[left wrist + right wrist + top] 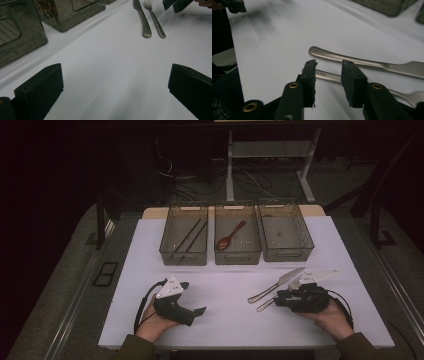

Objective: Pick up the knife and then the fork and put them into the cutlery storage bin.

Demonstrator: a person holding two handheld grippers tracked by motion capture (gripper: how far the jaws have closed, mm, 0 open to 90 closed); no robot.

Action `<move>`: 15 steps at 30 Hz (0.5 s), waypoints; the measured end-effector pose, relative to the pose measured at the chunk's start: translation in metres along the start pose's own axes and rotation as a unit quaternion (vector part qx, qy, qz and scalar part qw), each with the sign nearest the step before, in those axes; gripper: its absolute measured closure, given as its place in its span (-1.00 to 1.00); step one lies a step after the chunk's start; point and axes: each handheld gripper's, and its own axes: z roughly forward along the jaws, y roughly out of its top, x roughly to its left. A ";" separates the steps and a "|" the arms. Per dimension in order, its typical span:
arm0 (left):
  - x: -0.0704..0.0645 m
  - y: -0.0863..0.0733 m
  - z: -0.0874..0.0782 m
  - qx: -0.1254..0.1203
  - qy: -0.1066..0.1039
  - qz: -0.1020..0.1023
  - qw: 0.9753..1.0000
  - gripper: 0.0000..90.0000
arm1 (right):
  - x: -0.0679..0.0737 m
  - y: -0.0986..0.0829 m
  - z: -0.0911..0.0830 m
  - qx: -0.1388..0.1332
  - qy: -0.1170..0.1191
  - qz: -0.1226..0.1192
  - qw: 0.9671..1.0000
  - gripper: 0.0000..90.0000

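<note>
Near the front right of the white table (225, 295), just before the middle bin (238, 240) and its neighbours, the right gripper (276, 301) bears down on a steel fork (265, 304); its jaws stand partly apart, one on each side of the fork's handle (328, 76), and whether they touch the metal cannot be told; the fork lies flat on the table, well short of the middle bin and to its right; a table knife (272, 286) lies just beside the fork, on the side toward the middle bin, the two handles nearly parallel; the right hand (330, 316) holds the gripper low over the cloth. Left of the fork and well apart from it, the left gripper (200, 311) rests near the table's front edge, its jaws wide open over bare cloth, gripping nothing; the left hand (152, 320) steadies it. Inside the middle bin lies a brown spoon (230, 236); the left bin (184, 234) beside it holds dark chopsticks (191, 235); the right bin (285, 229) stands on the middle bin's other side.
</note>
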 end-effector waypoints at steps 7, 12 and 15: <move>0.000 -0.001 0.000 0.002 -0.004 0.000 1.000 -1.00 | 0.005 0.011 0.020 0.024 0.017 -0.018 0.999 0.82; 0.001 -0.001 0.000 0.000 -0.004 -0.001 1.000 -1.00 | 0.011 0.017 0.036 0.047 0.028 -0.033 0.998 0.97; 0.001 -0.001 0.001 0.001 -0.006 -0.001 1.000 -1.00 | 0.016 0.020 0.045 0.057 0.034 -0.044 0.997 0.98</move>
